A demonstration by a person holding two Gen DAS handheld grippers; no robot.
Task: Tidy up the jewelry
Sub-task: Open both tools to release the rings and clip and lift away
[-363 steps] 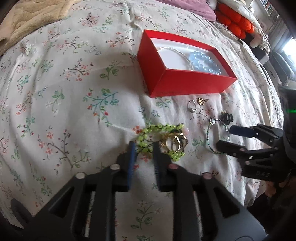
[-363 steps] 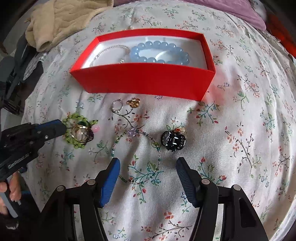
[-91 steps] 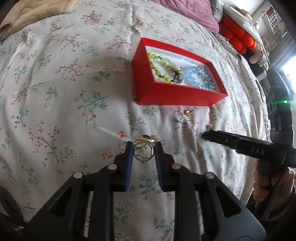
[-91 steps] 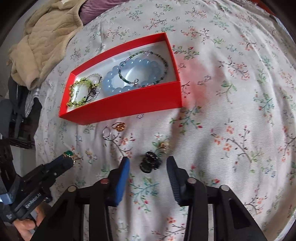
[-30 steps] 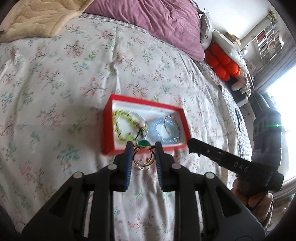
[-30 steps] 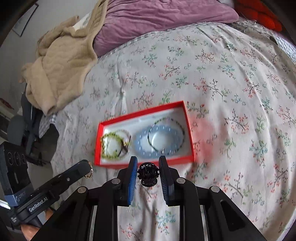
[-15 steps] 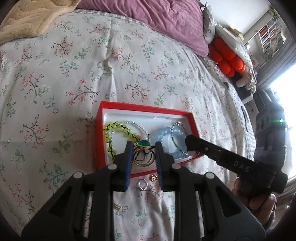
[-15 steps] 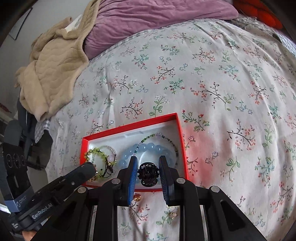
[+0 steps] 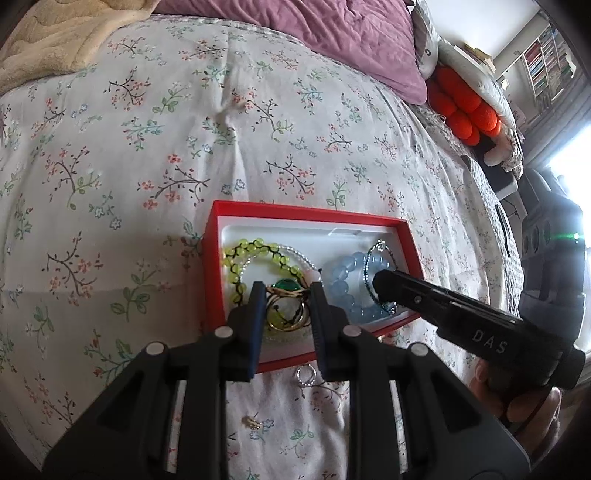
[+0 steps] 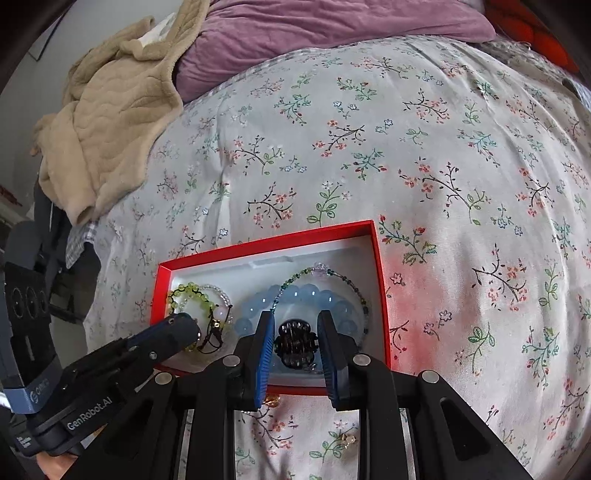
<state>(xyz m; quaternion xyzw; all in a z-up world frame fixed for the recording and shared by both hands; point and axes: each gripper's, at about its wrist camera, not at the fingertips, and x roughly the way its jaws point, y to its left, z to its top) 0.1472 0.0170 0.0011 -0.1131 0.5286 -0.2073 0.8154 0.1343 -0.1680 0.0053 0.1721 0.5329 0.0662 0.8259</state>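
A red box (image 9: pixel 295 213) (image 10: pixel 266 243) with a white lining lies on the floral bedspread. Inside it are a green bead bracelet (image 9: pixel 251 247) (image 10: pixel 188 291), a pale blue bead bracelet (image 9: pixel 343 273) (image 10: pixel 306 295) and a thin dark beaded bangle (image 10: pixel 332 275). My left gripper (image 9: pixel 286 306) is shut on gold rings with a green stone (image 9: pixel 285 303), held over the box's left part. My right gripper (image 10: pixel 295 343) is shut on a small black hair claw (image 10: pixel 295 345), held over the box's near right part.
On the bedspread in front of the box lie a silver ring (image 9: pixel 306 376) and a small gold earring (image 9: pixel 253 422); another gold piece (image 10: pixel 347 439) lies near the right gripper. A beige blanket (image 10: pixel 110 110) and purple pillow (image 10: pixel 314 26) lie at the far side.
Both grippers have come down and forward with their pieces, from in front of the box's near wall to over its inside. The box now looks larger and nearer.
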